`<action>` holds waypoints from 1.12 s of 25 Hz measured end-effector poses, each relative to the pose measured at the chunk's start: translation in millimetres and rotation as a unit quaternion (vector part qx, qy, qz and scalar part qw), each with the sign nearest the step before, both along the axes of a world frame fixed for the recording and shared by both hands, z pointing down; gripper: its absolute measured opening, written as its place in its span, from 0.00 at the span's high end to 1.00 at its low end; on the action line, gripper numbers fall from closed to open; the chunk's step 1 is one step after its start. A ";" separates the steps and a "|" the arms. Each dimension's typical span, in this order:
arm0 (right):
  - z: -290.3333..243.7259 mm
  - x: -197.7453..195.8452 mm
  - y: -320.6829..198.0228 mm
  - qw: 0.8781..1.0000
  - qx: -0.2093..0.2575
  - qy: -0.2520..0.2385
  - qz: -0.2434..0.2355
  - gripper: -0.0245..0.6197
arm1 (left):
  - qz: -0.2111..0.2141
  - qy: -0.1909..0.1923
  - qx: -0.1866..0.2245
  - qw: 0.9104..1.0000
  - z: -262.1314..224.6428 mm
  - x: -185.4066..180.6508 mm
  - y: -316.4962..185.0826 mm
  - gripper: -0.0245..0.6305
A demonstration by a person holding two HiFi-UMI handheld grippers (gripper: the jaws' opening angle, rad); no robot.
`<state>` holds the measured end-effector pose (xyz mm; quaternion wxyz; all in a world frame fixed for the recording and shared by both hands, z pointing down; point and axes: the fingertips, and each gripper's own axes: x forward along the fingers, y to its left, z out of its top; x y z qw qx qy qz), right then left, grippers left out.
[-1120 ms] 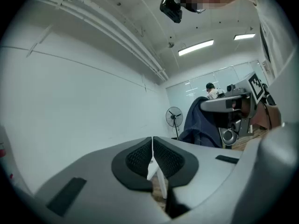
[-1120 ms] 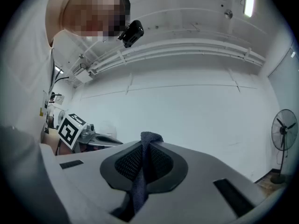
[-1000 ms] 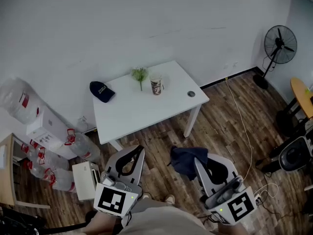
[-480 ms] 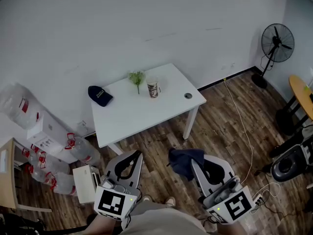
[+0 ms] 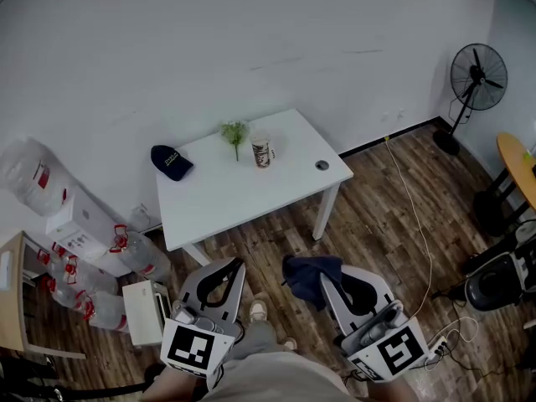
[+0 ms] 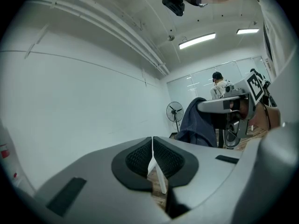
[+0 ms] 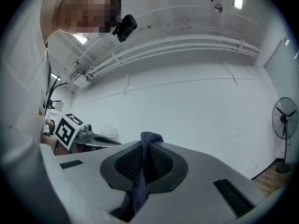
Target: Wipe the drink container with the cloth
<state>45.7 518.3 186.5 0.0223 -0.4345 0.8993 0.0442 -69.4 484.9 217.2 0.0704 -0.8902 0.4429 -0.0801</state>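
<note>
Lower centre of the head view: right gripper (image 5: 327,275), clamped on the dark blue cloth (image 5: 306,275), which hangs bunched from its tips; its own view shows the fabric pinched between the pads. Lower left: left gripper (image 5: 233,264), jaws pressed together, nothing between them. Upper centre: drink container (image 5: 262,151), a printed cup, upright on the white table (image 5: 243,199), just beside a small plant (image 5: 235,131), well apart from both grippers. Change since a second ago: a shoe (image 5: 258,311) now shows forward between the grippers, which sit much as before. Reading: the person appears to be stepping toward the table. The cloth is in hand, the cup is not yet reached, and wiping has not begun.
</note>
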 end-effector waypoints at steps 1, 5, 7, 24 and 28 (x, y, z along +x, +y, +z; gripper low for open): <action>1.0 0.2 -2.3 1.000 0.000 0.000 -0.001 0.90 | 0.001 -0.001 0.000 1.000 0.8 0.8 -1.3 0.93; 4.8 2.9 -17.1 1.000 -0.002 -0.001 -0.003 0.90 | 0.004 -0.008 0.003 1.000 6.8 7.2 -16.2 0.93; 10.3 3.6 -23.9 1.000 -0.004 0.000 -0.001 0.90 | 0.006 -0.003 0.005 1.000 9.5 10.3 -23.9 0.93; 47.7 -13.4 -149.3 0.999 -0.042 0.006 -0.010 0.90 | 0.029 -0.007 -0.039 0.999 53.1 0.3 -152.2 0.92; 52.9 -24.0 -201.6 0.998 -0.061 0.005 -0.006 0.90 | 0.020 -0.009 -0.053 0.998 61.8 -13.8 -210.0 0.92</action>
